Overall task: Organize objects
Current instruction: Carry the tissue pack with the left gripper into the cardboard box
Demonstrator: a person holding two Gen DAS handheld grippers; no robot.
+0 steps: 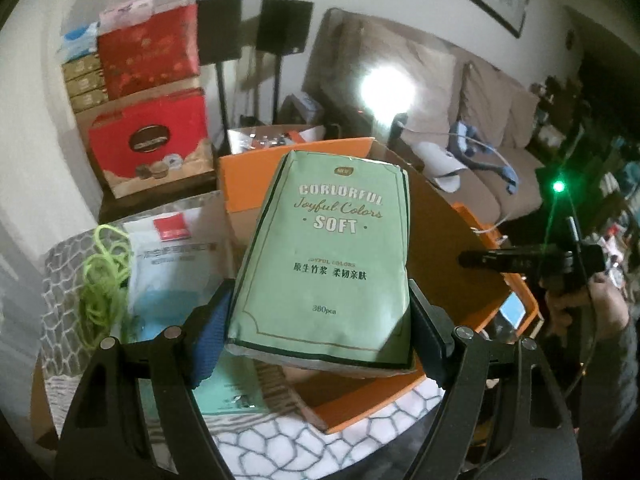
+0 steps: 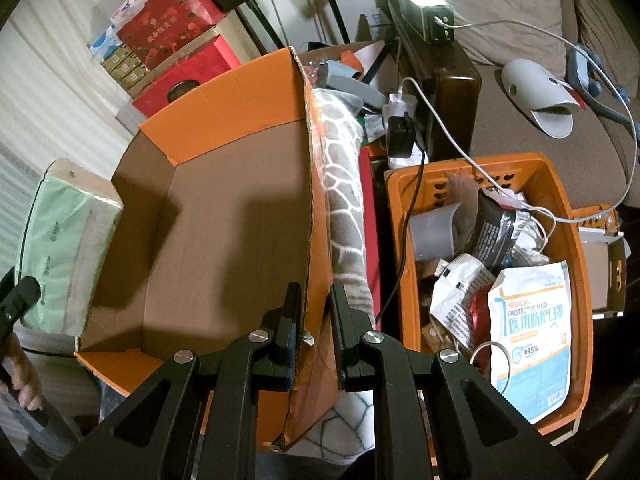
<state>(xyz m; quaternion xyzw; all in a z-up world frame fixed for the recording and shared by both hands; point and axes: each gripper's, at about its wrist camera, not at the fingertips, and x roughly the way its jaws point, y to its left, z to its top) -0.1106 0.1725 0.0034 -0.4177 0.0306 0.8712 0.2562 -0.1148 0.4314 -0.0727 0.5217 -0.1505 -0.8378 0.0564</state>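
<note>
Between the two black fingers of the left gripper, a soft green plastic-wrapped tissue pack printed "SOFT" is being held by its lower sides, the fingers spread about as wide as the pack and pressing on it. One finger pad is showing blue cloth. The pack is hanging tilted above the open orange cardboard box with a brown interior, near its left wall as the right wrist view shows it, and is not resting on the box floor. Below and to the left, a white and blue packet with a red label and a tangle of lime-green cord are lying on a grey cloth with a white net pattern. Stacked red gift boxes are standing against the wall behind.

At the box's right wall, the right gripper is straddling the cardboard edge, one finger inside and one outside; the fingers are standing narrowly apart, and whether they are pinching the wall cannot be told. Beside the box, an orange plastic basket is holding a white and blue medical mask packet among mixed items.
</note>
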